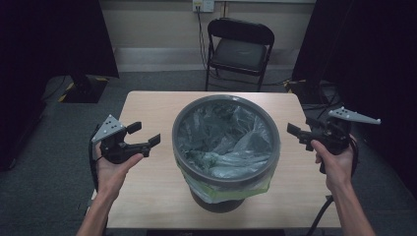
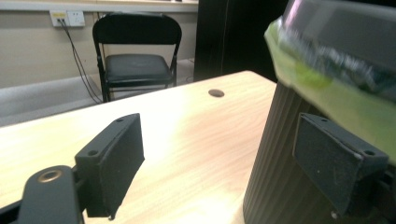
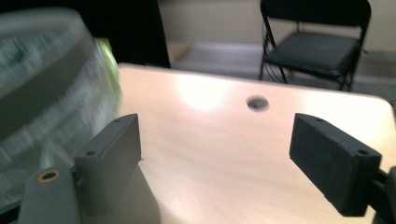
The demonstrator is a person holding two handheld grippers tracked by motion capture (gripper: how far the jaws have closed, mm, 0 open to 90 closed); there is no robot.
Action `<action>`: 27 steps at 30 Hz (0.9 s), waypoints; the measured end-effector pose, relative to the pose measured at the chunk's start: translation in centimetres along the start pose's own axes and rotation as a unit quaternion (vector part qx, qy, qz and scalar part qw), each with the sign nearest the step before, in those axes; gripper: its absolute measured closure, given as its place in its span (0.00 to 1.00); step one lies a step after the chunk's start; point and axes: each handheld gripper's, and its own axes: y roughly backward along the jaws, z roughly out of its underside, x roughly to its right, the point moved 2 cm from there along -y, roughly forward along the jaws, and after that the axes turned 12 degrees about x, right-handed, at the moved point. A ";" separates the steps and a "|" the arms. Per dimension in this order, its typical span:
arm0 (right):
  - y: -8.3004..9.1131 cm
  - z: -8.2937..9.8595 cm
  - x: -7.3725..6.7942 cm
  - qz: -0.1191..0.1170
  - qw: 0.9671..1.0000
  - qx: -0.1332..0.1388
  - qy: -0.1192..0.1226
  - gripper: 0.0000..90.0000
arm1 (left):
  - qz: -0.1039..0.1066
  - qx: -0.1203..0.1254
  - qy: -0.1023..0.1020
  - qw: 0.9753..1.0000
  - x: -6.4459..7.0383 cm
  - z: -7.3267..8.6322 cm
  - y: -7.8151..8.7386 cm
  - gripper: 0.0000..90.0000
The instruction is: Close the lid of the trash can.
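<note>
At centre-left of the high view the left gripper [image 1: 143, 134] sits in an upturned palm, jaws spread, empty. At right, the right gripper [image 1: 298, 135] also gapes. Between them stands the lined bin [image 1: 225, 147] on the table [image 1: 147, 196].

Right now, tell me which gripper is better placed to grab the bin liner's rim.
Left, narrowly. The left gripper hangs open, seemingly nearer the bin, its jaws beside the green liner edge. The right gripper, also open, faces mostly bare table.
</note>
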 end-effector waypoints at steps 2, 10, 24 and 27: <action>0.2 0.8 0.0 -0.006 1.000 0.001 0.000 0.18 | -0.006 -0.015 -0.004 1.000 0.0 0.6 0.0 0.18; 1.0 3.9 -0.4 -0.012 1.000 -0.009 -0.008 0.18 | 0.010 -0.041 0.005 0.999 0.3 3.4 0.4 0.17; 0.8 9.8 -0.8 0.015 0.998 -0.053 0.001 0.18 | 0.002 -0.094 0.001 0.996 0.6 8.4 0.6 0.17; 0.5 11.1 -0.9 0.017 0.998 -0.065 0.002 0.19 | -0.001 -0.101 -0.002 0.995 0.6 9.6 0.8 0.17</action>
